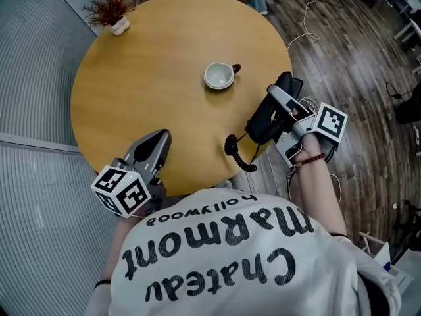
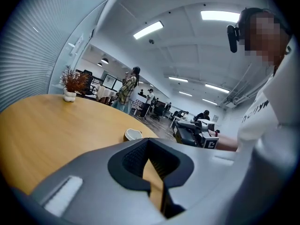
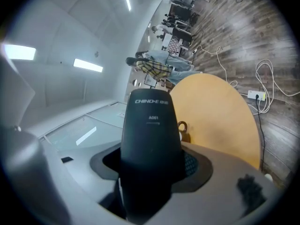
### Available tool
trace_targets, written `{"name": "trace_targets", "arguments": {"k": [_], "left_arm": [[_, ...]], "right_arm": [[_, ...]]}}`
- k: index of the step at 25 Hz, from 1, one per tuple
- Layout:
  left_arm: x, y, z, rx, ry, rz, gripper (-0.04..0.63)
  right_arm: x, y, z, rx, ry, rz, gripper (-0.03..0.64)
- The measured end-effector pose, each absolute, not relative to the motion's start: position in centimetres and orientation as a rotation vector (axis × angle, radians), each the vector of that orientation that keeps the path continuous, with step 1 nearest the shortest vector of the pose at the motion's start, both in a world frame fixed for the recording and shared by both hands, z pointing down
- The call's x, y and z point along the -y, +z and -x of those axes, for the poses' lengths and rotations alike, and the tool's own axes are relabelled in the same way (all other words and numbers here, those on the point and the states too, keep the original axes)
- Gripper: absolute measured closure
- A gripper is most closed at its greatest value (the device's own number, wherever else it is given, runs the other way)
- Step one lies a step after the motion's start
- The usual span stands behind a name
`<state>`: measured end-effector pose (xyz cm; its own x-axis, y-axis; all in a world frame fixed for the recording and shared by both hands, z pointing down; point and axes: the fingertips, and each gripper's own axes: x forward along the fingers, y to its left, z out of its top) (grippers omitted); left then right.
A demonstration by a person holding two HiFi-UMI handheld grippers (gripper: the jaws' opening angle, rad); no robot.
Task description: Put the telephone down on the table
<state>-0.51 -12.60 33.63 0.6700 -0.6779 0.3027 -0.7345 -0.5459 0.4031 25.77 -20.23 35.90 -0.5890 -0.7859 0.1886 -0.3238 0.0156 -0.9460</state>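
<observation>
A black telephone handset (image 1: 262,122) hangs over the right rim of the round wooden table (image 1: 151,84), with my right gripper (image 1: 281,103) shut on it. Its coiled cord (image 1: 234,152) droops onto the table's near edge. In the right gripper view the handset (image 3: 150,139) stands up between the jaws of the right gripper (image 3: 151,175) and hides the gap. My left gripper (image 1: 156,142) rests over the table's near-left part, shut and holding nothing; in its own view the jaws of the left gripper (image 2: 151,172) leave only a slit.
A white cup (image 1: 219,75) with a brown handle stands near the table's middle, also seen as a cup (image 2: 132,135) ahead of the left gripper. A small potted plant (image 1: 112,13) is at the far-left rim. Cables (image 1: 308,25) lie on the wooden floor to the right.
</observation>
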Motion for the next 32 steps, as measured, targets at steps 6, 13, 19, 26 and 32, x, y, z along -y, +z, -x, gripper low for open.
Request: {"name": "trace_targets", "arguments": {"k": [6, 13, 19, 26, 32], "left_arm": [[10.5, 34.0, 0.7, 1.096, 0.159, -2.318, 0.588], [10.5, 33.1, -1.2, 1.0, 0.141, -2.283, 0.588], [11.0, 32.7, -2.6, 0.899, 0.266, -2.291, 0.588], [11.7, 32.8, -5.7, 0.67, 0.31, -2.333, 0.588], [13.6, 38.6, -6.2, 0.557, 0.344, -2.383, 0.588]], "right_arm": [[20.5, 37.0, -25.9, -1.936, -1.632, 1.154, 0.322], [20.1, 38.2, -26.1, -1.887, -1.719, 1.194, 0.322], [20.0, 37.7, -26.3, -1.839, -1.754, 1.277, 0.322], [18.7, 37.2, -27.2, -1.794, -1.779, 1.432, 0.322], [20.1, 42.9, -27.2, -1.774, -1.776, 1.567, 0.322]]}}
